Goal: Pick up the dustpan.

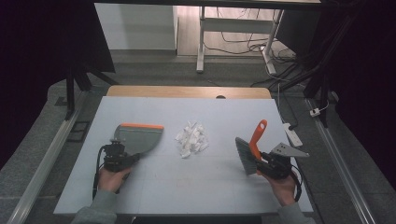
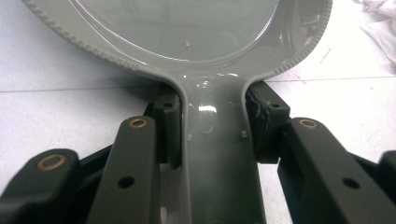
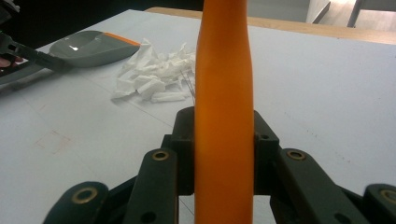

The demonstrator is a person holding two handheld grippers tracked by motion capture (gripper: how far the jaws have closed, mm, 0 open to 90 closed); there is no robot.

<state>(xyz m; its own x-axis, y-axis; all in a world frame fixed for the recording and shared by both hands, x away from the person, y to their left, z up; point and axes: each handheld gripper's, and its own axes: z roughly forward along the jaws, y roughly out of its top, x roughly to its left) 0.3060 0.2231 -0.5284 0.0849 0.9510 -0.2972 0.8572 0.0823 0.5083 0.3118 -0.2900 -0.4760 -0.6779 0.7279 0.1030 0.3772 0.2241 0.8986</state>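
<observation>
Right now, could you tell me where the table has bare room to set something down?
The far strip of the white table, beyond the grey dustpan with an orange lip and the pile of white paper scraps, is bare. So is the near middle, between the left gripper and right gripper. The middle band is crowded: dustpan, scraps, orange-handled brush.

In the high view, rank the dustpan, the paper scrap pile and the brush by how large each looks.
1. dustpan, its handle clamped in the left gripper
2. brush, bristles plus orange handle, clamped in the right gripper; close to the dustpan, so unsure
3. paper scrap pile, clearly smallest
</observation>
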